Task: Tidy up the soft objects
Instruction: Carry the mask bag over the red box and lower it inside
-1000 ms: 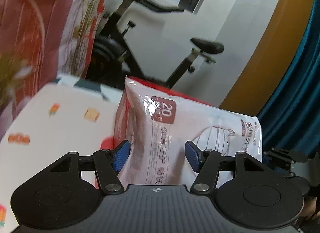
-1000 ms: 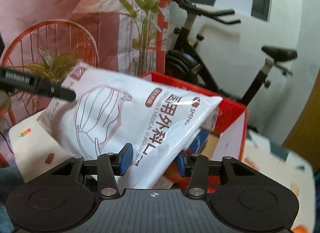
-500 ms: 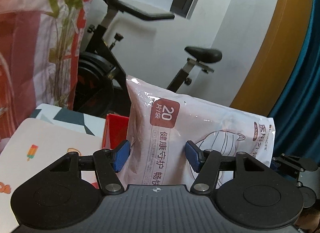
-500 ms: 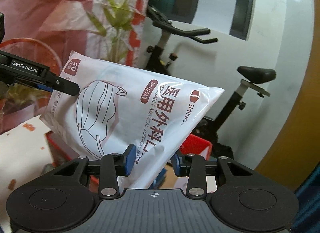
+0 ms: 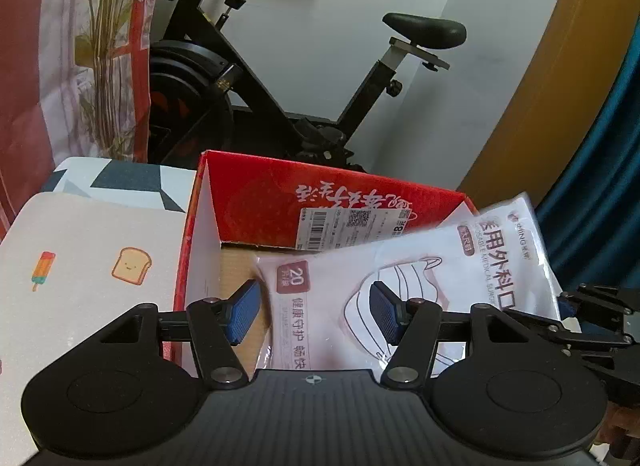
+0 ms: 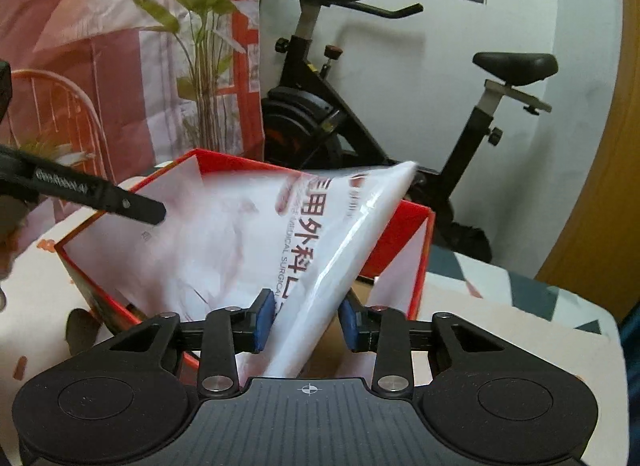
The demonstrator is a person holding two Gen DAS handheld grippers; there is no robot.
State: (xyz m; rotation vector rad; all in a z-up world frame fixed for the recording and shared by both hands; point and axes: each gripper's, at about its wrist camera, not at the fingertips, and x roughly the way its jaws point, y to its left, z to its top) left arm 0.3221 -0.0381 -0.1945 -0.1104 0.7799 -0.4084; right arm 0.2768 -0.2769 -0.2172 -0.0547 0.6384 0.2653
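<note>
The white pack of masks (image 5: pixel 420 298) marked 20 lies tilted in the open red box (image 5: pixel 360 201), its far corner over the box's right rim. My left gripper (image 5: pixel 314 312) has its jaws wide around the pack's near end, the left pad off it. My right gripper (image 6: pixel 306 320) is spread wide astride a corner; whether its pads touch, I cannot tell. The box sits on a white table (image 5: pixel 80 250).
</note>
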